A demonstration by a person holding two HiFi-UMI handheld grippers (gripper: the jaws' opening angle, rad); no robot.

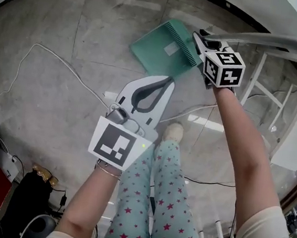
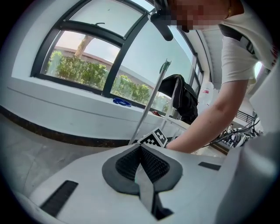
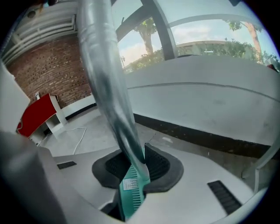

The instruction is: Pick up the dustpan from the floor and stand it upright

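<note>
1. As I read it, the pick-up is done. My right gripper (image 1: 200, 42) is clamped on the dustpan (image 1: 163, 51); its own view shows the jaws closed on the spot where the metal handle (image 3: 105, 74) runs into the teal socket.
2. My left gripper (image 1: 165, 83) hangs near the middle of the head view, nearer to me than the dustpan. Its jaws are pressed together with nothing between them, so it takes no part in the hold.
3. The standing-up part is left. The teal pan is at the far side, just left of the right gripper. The handle sweeps off to the right and towards my head camera rather than pointing straight up. I cannot tell whether the pan's edge touches the floor (image 1: 61, 96) or hangs clear of it.
4. What remains, I judge, is to swing the handle vertical, set the pan's base down and let go.
5. The dustpan has a flat teal pan with a small pale label (image 1: 171, 49) on it and a row of comb teeth (image 1: 190, 47) along the edge beside the gripper. Its handle is a long, silvery tube. It looks light and rigid, and the single grip low on the handle leaves a long lever above.
</note>
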